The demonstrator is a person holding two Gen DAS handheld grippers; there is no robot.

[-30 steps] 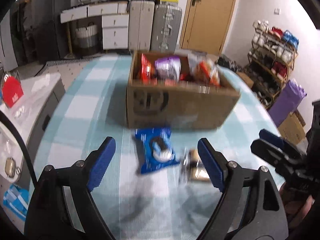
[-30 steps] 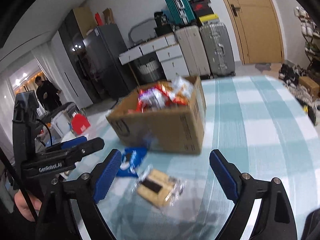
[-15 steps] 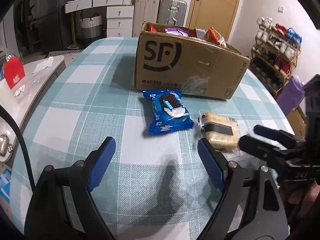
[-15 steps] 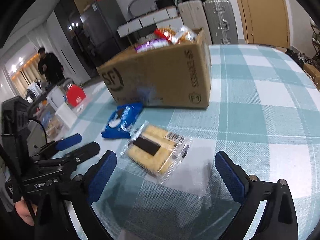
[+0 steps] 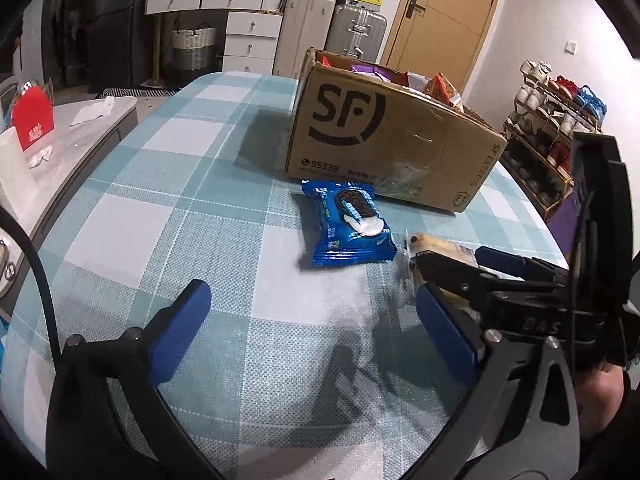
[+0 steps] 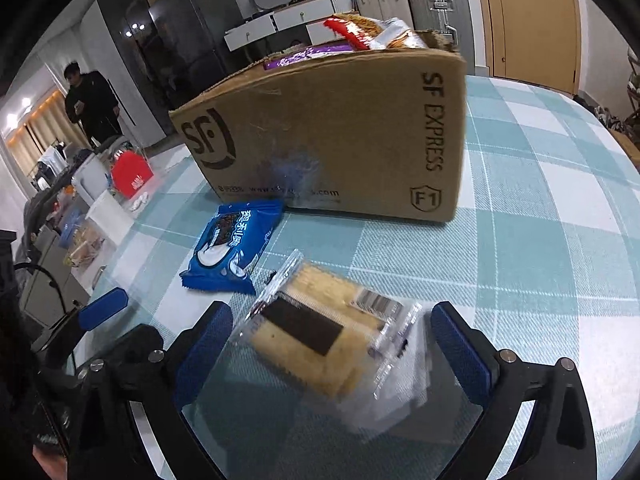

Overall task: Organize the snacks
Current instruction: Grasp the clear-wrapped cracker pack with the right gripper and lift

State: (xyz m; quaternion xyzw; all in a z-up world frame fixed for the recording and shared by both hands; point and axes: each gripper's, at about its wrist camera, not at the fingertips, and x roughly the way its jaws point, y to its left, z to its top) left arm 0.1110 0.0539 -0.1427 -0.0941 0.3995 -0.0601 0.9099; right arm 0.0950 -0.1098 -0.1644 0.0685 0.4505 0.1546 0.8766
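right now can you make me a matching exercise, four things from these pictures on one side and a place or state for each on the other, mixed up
Things:
1. blue cookie pack
2. clear cracker pack
3. cardboard box
4. left hand-held gripper

Place or state:
A. stands on the checked tablecloth, snack bags sticking out of its top
B. lies flat between the box and the cracker pack
C. open, only cloth between its fingers
D. lies between the open fingers of the right hand-held gripper

Pairs: 1-B, 2-D, 3-A, 4-C

Left gripper (image 5: 316, 320) jaws just opened wide, right gripper (image 6: 328, 344) angled down, jaws spread
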